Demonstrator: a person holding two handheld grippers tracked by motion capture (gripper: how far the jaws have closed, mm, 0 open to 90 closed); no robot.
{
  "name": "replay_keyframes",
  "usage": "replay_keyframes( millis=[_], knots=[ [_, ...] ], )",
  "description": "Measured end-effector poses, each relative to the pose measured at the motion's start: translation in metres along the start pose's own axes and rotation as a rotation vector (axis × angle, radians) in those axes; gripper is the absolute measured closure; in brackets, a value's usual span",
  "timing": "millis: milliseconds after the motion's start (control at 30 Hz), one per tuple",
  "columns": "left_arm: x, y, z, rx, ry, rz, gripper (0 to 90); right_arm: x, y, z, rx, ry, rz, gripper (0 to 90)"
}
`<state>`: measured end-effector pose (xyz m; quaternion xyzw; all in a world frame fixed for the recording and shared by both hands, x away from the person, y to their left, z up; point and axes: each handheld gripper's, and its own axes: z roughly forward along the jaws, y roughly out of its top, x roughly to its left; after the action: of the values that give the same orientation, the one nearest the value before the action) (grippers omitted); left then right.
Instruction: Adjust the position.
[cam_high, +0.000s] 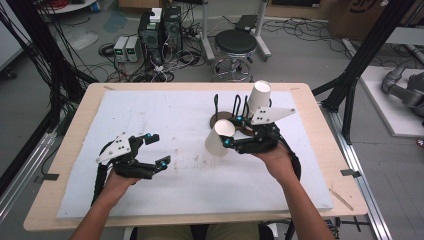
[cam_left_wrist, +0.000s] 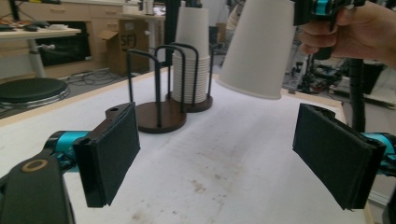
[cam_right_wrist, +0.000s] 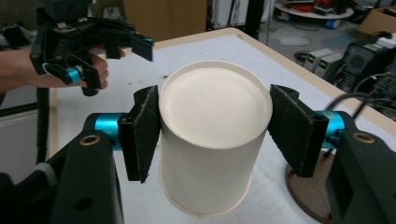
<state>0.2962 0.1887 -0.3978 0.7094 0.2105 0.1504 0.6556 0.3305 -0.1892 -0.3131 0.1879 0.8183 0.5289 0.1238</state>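
Two black fingers of the right gripper (cam_right_wrist: 212, 135) clamp an inverted paper cup (cam_right_wrist: 210, 135); the left gripper (cam_left_wrist: 229, 158) gapes wide, empty.

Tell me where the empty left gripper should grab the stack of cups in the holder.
Probably the top cup's bare side wall, from above the holder: lower down, the black wire posts fence the stack. The left gripper is open.

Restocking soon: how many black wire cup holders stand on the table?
2: one empty holder, nearer; one behind it, touching, holding stacked paper cups.
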Motion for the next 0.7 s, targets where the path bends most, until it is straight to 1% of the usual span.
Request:
replay_keyframes(
  millis=[67,167,300,367,433,467,500,600,700],
  knots=[
    [-0.002,0.002,0.005,0.001,-0.026,0.007,14.6,0.003,0.001,0.005,0.001,0.013,-0.015,37.2],
    [-0.005,0.005,0.011,0.000,-0.057,0.017,14.6,0.007,0.002,0.012,0.009,0.032,-0.015,37.2],
    [-0.007,0.007,0.021,0.000,-0.098,0.025,14.5,0.009,0.006,0.018,0.005,0.065,-0.018,37.2],
    [-0.008,0.007,0.028,0.004,-0.111,0.028,14.3,0.011,0.007,0.022,0.010,0.079,-0.020,37.2],
    [-0.009,0.007,0.034,0.006,-0.126,0.040,14.3,0.012,0.008,0.026,0.018,0.090,-0.021,37.2],
    [-0.009,0.007,0.037,0.005,-0.131,0.045,14.3,0.013,0.008,0.029,0.021,0.102,-0.019,37.2],
    [-0.010,0.007,0.040,0.002,-0.135,0.057,14.3,0.013,0.008,0.029,0.021,0.102,-0.019,37.2],
    [-0.011,0.006,0.047,0.002,-0.140,0.087,14.2,0.014,0.009,0.034,0.021,0.122,-0.021,37.2],
    [-0.010,0.004,0.052,0.010,-0.144,0.071,14.2,0.016,0.010,0.036,0.020,0.130,-0.024,37.2]
  ],
)
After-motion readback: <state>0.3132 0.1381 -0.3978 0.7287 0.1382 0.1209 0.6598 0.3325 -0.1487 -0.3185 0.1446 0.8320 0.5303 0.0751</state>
